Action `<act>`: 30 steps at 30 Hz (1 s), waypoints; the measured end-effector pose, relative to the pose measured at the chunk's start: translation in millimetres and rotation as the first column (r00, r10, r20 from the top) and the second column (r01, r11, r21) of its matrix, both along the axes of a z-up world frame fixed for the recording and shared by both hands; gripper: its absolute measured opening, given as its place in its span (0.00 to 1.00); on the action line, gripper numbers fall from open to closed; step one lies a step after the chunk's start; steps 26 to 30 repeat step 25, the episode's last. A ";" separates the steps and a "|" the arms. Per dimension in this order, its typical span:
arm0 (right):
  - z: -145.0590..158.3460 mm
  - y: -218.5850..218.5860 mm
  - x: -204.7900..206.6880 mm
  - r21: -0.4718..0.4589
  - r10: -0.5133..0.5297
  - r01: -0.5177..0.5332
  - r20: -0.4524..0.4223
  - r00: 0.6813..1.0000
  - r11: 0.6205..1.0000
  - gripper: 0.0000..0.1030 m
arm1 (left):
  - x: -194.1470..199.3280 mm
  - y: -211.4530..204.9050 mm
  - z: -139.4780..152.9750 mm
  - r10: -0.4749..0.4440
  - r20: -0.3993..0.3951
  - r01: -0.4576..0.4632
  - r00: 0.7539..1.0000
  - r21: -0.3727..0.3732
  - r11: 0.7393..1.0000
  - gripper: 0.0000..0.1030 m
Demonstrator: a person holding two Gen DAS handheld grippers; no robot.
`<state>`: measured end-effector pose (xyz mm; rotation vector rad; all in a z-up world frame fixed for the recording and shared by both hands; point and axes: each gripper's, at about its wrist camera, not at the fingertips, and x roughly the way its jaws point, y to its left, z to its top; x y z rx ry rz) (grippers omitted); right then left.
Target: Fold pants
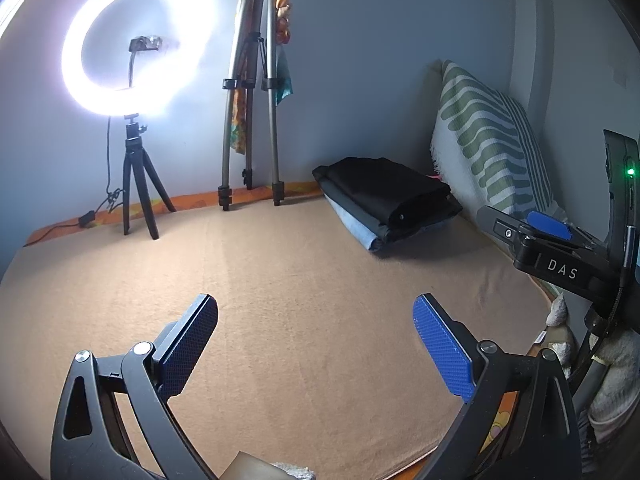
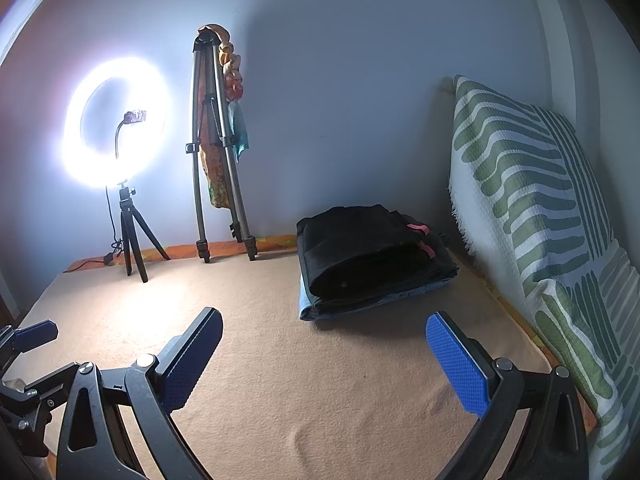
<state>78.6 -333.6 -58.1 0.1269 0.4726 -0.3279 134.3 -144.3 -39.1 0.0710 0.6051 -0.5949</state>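
A stack of folded pants (image 1: 386, 202) lies at the far right of the tan blanket (image 1: 280, 280): black pairs on top, a light blue denim pair at the bottom. It also shows in the right wrist view (image 2: 372, 260). My left gripper (image 1: 316, 344) is open and empty, held above the blanket in front of the stack. My right gripper (image 2: 324, 356) is open and empty, nearer the stack. The right gripper's body shows at the right edge of the left wrist view (image 1: 560, 248). A blue fingertip of the left gripper shows at the left edge of the right wrist view (image 2: 36, 330).
A lit ring light on a small black tripod (image 1: 136, 80) stands at the far left. A tall grey tripod (image 1: 252, 92) with colourful cloth leans on the back wall. A green-striped pillow (image 2: 532, 216) stands along the right side. A power cable (image 1: 86, 218) lies by the wall.
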 end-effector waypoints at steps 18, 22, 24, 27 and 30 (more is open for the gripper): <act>-2.3 8.8 0.1 -0.001 0.007 -0.007 -0.010 1.000 1.000 1.00 | -0.8 2.6 -1.2 -0.004 -0.010 0.004 1.000 0.001 1.000 0.95; -2.1 10.2 -0.7 0.000 0.005 -0.005 -0.011 1.000 1.000 1.00 | -7.3 2.5 0.4 -0.009 0.033 0.008 0.999 0.004 1.000 0.95; -2.4 10.9 -0.5 -0.001 0.006 -0.006 -0.012 1.000 1.000 1.00 | -9.6 2.4 2.0 -0.011 0.050 0.011 0.999 0.006 1.000 0.95; -2.3 10.4 -0.7 -0.001 0.004 -0.004 -0.012 1.000 1.000 1.00 | -10.0 2.4 2.3 -0.012 0.050 0.012 0.999 0.006 1.000 0.95; -2.3 10.4 -0.7 -0.001 0.004 -0.004 -0.012 1.000 1.000 1.00 | -10.0 2.4 2.3 -0.012 0.050 0.012 0.999 0.006 1.000 0.95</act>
